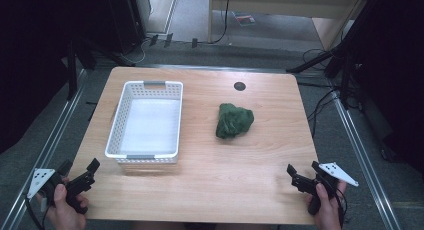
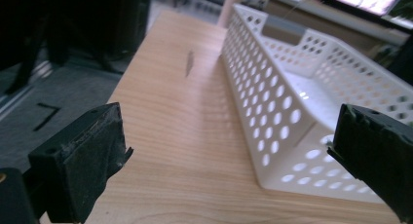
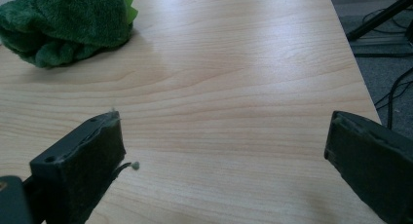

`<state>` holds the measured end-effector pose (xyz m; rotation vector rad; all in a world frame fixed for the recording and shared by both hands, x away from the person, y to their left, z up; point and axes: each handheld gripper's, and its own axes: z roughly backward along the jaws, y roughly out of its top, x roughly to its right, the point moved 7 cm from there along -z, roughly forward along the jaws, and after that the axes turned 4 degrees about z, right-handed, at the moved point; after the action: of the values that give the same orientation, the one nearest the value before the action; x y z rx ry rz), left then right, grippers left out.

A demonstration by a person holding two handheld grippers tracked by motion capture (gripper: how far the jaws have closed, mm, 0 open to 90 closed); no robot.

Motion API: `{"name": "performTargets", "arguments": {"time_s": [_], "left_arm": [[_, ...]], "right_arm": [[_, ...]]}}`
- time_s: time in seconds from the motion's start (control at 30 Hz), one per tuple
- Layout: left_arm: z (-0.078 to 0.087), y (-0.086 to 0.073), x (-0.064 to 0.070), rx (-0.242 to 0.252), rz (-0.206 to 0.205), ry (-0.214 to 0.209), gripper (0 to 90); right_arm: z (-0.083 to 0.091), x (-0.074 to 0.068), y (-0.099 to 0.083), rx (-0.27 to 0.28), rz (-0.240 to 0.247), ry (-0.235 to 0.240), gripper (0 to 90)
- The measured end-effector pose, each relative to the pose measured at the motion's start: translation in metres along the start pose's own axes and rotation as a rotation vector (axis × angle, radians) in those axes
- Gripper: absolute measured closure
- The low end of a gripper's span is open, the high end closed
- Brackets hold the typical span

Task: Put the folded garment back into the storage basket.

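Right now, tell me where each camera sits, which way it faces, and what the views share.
High view: above the near edge, looking forward and down on the table; both hands, left gripper and right gripper.
Left gripper view: low on the left gripper, facing the white basket; its fingers open.
Right gripper view: on the right gripper, facing the green cloth; fingers open.
Shared: high view holds the basket and the cloth too.
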<state>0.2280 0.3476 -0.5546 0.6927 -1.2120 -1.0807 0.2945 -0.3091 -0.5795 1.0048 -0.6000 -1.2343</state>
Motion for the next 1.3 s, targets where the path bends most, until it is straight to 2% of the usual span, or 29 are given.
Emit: {"name": "performTargets", "arguments": {"time_s": [0.07,0.17,0.27,0.33,0.43,0.5,0.7,0.87,1.03,1.1,1.13,1.3], "left_arm": [[0.004,0.006,0.002,0.017,-0.023,0.0,1.9],[0.011,0.019,0.008,0.053,-0.047,0.01,13.0],[0.016,0.026,0.015,0.064,-0.053,0.009,10.7],[0.016,0.027,0.019,0.04,-0.057,-0.004,0.0],[0.015,0.029,0.025,0.027,-0.06,0.004,0.0],[0.015,0.031,0.031,0.027,-0.062,-0.006,0.0],[0.012,0.036,0.046,0.01,-0.098,0.002,0.0],[0.003,0.041,0.066,-0.011,-0.118,-0.025,0.0],[-0.005,0.045,0.083,-0.037,-0.126,-0.036,0.0],[-0.006,0.045,0.085,-0.039,-0.127,-0.04,0.0],[-0.01,0.047,0.094,-0.043,-0.13,-0.052,0.0],[-0.02,0.049,0.113,-0.06,-0.148,-0.083,0.0]], "right_arm": [[0.0,0.0,0.0,0.001,-0.002,0.003,1.2],[0.0,0.0,0.0,0.0,-0.006,0.003,1.2],[0.0,0.0,0.0,-0.001,0.0,0.003,1.2],[-0.001,0.0,0.0,-0.003,0.002,0.001,1.2],[-0.002,0.0,0.001,-0.005,0.004,-0.001,1.2],[-0.002,0.0,0.001,-0.007,0.007,-0.003,1.2],[-0.002,0.0,0.001,-0.004,0.0,-0.005,1.2],[-0.001,0.0,0.0,-0.003,-0.003,-0.007,1.2],[-0.001,0.001,0.0,-0.004,-0.002,-0.009,1.2],[-0.001,0.001,0.0,-0.004,-0.003,-0.01,1.2],[-0.001,0.0,0.0,-0.004,-0.002,-0.009,1.2],[-0.001,0.0,0.0,-0.004,-0.001,-0.009,1.2]]}}
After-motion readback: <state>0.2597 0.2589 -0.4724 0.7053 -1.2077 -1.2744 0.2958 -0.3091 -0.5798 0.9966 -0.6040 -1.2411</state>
